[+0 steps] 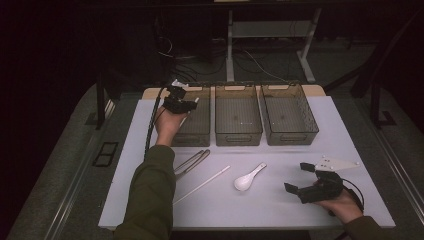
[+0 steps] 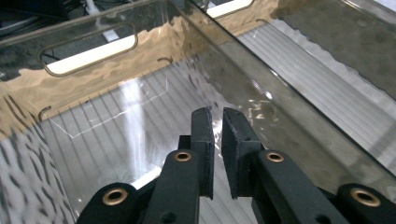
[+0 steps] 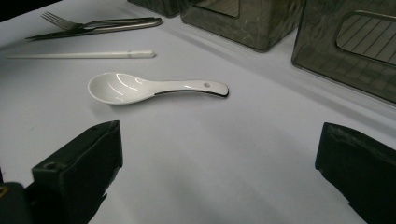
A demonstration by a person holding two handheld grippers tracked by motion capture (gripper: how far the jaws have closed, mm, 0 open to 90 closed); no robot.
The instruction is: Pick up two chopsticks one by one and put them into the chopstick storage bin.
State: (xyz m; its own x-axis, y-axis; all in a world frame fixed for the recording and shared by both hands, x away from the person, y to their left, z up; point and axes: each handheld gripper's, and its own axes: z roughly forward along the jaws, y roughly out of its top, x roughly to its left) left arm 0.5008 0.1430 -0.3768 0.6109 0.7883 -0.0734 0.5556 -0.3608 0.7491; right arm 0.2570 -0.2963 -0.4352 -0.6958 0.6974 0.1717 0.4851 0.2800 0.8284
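My left gripper (image 1: 181, 101) hangs over the back of the left clear bin (image 1: 199, 131). In the left gripper view its jaws (image 2: 218, 116) stand almost together with a thin slit and nothing in it, above the ribbed bin floor (image 2: 107, 140). A pale streak runs along that floor; I cannot tell what it is. My right gripper (image 1: 295, 177) rests low at the table's front right, wide open and holding nothing (image 3: 219, 158). A white ceramic spoon (image 1: 248, 178) (image 3: 154, 88) lies just beyond the right gripper's jaws.
A middle bin (image 1: 238, 136) and a right bin (image 1: 290, 136) stand beside the left one. A white chopstick (image 1: 202, 184) (image 3: 79, 55) and a metal fork with other cutlery (image 1: 191, 161) (image 3: 93, 25) lie on the white table (image 1: 260, 210) left of the spoon.
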